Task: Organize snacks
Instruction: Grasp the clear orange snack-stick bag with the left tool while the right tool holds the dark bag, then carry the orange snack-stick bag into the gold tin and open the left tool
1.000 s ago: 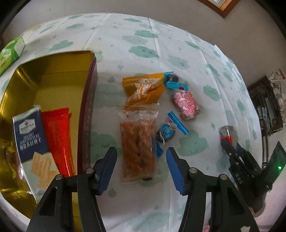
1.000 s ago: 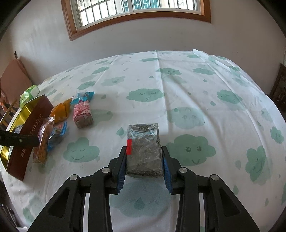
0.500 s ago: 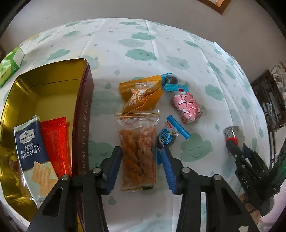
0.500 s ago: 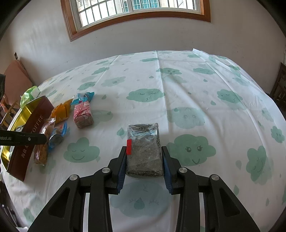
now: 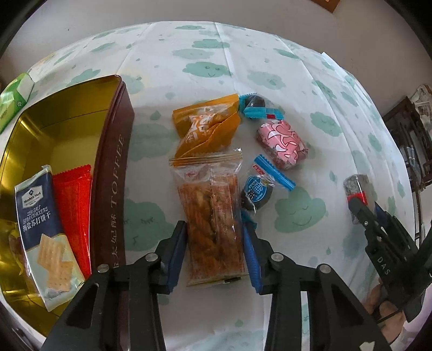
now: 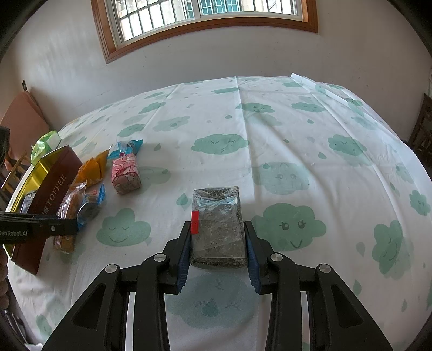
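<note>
White walls and a wood-framed window (image 6: pixel 208 16) back the counter (image 6: pixel 297 135), which wears a cloth printed with green clouds; over the last second the left gripper (image 5: pixel 214 249) has drawn its fingers in from a wide spread until the blue pads flank the clear twist-snack packet (image 5: pixel 212 216) at lower centre of the left view, touching or just short of its edges, so I judge a pickup toward the toffee tin (image 5: pixel 108 172) is at hand; the right gripper (image 6: pixel 218 252) has not shifted, its fingers pinching the dark seaweed-like packet (image 6: pixel 217 224) at lower centre of the right view; the twist packet is long and transparent, with a crimped top edge, showing golden-brown fried twists, and lies flat just right of the tin; inside the tin rest a blue cracker packet (image 5: pixel 40 216) and a red packet (image 5: pixel 73 210).
</note>
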{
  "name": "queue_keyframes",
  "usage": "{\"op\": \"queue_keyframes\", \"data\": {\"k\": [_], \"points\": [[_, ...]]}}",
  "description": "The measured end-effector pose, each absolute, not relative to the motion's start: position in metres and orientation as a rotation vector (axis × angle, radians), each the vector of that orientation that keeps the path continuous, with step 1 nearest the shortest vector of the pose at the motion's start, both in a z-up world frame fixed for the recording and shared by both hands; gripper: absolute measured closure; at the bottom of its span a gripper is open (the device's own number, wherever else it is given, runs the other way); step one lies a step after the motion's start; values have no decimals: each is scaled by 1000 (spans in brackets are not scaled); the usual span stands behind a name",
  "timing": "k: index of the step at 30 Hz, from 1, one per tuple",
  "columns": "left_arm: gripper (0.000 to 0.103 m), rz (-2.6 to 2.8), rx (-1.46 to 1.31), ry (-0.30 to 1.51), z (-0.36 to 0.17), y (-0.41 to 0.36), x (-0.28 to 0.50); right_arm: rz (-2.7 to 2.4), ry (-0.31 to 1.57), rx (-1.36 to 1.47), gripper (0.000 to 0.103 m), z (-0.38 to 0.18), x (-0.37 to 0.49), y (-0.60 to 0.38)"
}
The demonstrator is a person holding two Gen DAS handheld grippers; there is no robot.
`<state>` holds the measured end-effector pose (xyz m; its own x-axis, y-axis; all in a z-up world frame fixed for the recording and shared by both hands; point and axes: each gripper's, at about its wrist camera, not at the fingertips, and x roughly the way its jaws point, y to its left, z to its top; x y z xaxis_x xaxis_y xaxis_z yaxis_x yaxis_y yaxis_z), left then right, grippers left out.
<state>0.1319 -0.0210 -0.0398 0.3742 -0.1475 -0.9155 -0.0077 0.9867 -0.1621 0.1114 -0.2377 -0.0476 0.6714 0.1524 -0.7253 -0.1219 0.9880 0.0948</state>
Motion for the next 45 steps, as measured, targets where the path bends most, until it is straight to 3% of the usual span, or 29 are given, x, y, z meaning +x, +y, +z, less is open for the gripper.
{"op": "queue_keyframes", "data": {"k": [21, 32, 45], "points": [[69, -103, -89, 1109, 2, -6, 102, 151, 821, 36, 66, -48, 112, -235], [69, 54, -112, 1026, 40, 78, 88, 146, 822, 31, 66, -48, 112, -233], [69, 196, -169, 1070, 16, 153, 81, 132, 825, 3, 66, -49, 113, -231]]}}
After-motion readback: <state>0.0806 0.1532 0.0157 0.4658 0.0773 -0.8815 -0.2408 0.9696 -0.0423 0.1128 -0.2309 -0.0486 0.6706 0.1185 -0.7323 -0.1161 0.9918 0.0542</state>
